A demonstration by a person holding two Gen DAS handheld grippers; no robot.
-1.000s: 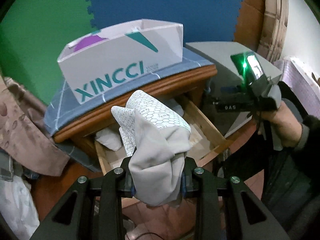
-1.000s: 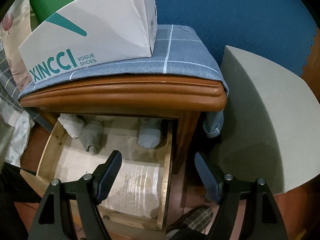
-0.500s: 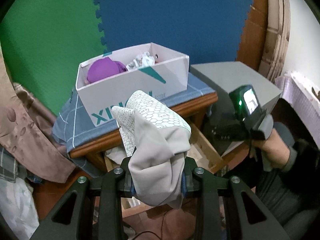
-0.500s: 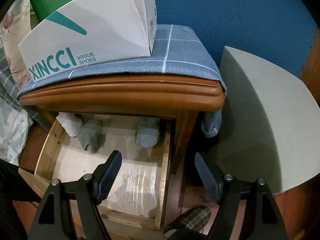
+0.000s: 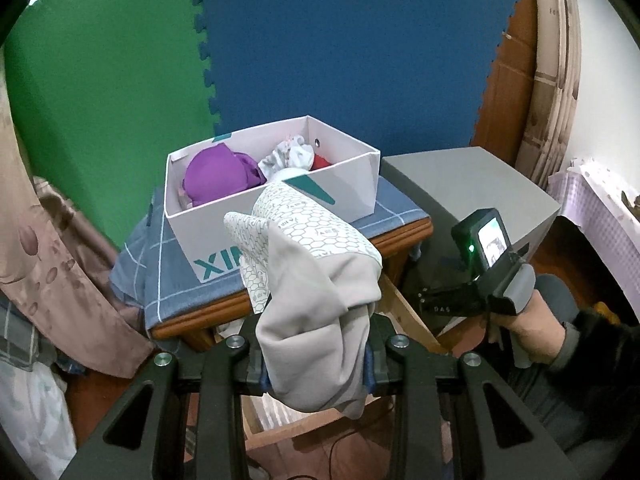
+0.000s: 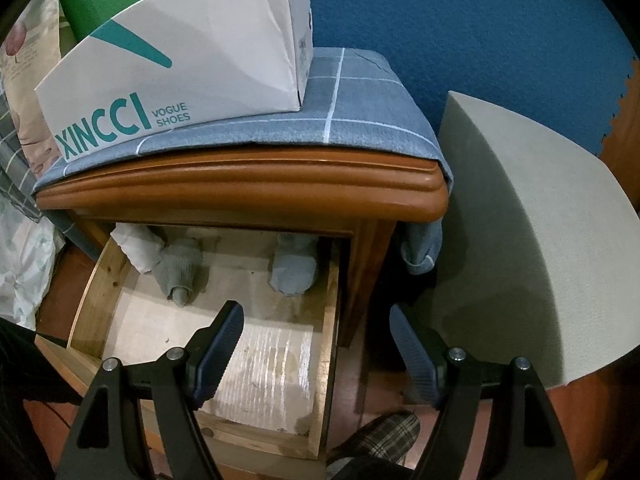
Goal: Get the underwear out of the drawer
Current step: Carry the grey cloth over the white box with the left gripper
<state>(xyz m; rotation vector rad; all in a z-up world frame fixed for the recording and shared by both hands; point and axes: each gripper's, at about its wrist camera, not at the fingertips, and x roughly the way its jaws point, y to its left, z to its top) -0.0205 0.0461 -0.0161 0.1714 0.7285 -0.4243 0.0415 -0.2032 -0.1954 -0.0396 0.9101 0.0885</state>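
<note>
Grey underwear (image 5: 316, 320), hexagon-print lining showing, bunched at centre of the left wrist view, pinched between the left gripper (image 5: 316, 364) jaws. Above it, upper centre: white shoe box (image 5: 356, 184) on the blue-check cloth (image 5: 160, 264) over the nightstand (image 6: 256, 184); inside are a purple garment (image 5: 218, 178), a white patterned piece and something red. Right wrist view, lower left: open drawer (image 6: 324, 344) holds three rolled items at its back, white (image 6: 138, 250), grey (image 6: 180, 272), blue-grey (image 6: 294, 270). Right gripper (image 6: 316, 344) jaws spread wide, empty, over the drawer's right edge.
</note>
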